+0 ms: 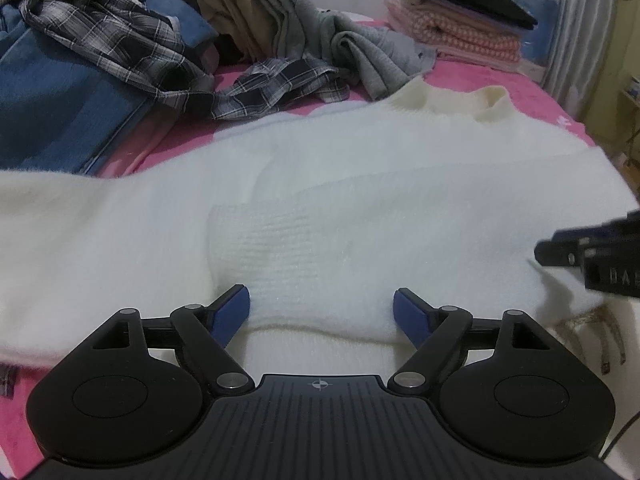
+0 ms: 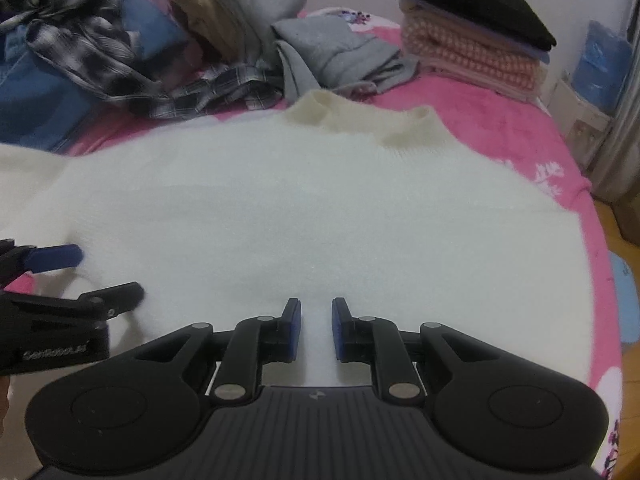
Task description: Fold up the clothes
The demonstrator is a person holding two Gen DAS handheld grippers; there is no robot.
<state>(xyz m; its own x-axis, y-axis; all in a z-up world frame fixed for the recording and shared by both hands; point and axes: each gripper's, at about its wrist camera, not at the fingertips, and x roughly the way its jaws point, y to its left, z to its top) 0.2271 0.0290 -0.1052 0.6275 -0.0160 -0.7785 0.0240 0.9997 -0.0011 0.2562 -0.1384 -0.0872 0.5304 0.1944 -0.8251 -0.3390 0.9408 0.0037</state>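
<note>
White fuzzy sweater [image 1: 320,184] flat on bed, collar far side.

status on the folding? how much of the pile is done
Done: a folded stack at the far right. In hand: white sweater spread flat, one sleeve folded across; left gripper open, right gripper narrowly open over it. Left: plaid shirt, grey garments.

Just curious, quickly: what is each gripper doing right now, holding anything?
Left gripper: open, holding nothing, over the white sweater.
Right gripper: fingers nearly closed; sweater between them, grip unclear.
</note>
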